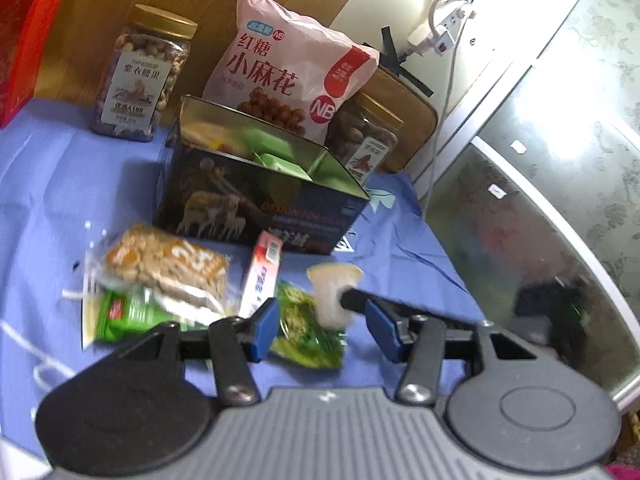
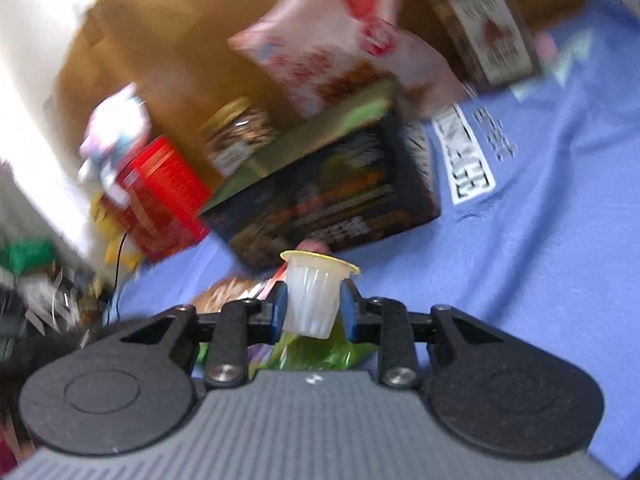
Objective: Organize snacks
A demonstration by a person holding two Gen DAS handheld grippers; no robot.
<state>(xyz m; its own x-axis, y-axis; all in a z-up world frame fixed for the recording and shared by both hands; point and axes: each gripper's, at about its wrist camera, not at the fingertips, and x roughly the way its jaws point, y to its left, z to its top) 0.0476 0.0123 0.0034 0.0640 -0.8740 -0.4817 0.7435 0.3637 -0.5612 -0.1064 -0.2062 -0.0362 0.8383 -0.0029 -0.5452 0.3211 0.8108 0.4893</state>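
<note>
Right now, reading outward from the two grippers:

Right gripper: pinching a small ribbed jelly cup by its sides, both blue pads against it, yellow-lidded rim up; that grip keeps it upright for carrying.
Left gripper: jaws spread with nothing gripped, poised low over the green snack packet, likely the next pick.
Loose snacks: peanut brittle pack, green sachet and a small red-and-white box heaped on the blue cloth near its front edge, probably awaiting sorting.
Dark tin: lid off, mid-cloth, green packets already inside; the probable destination.
Back edge: two nut jars and a pink bag propped against the wooden board.
</note>
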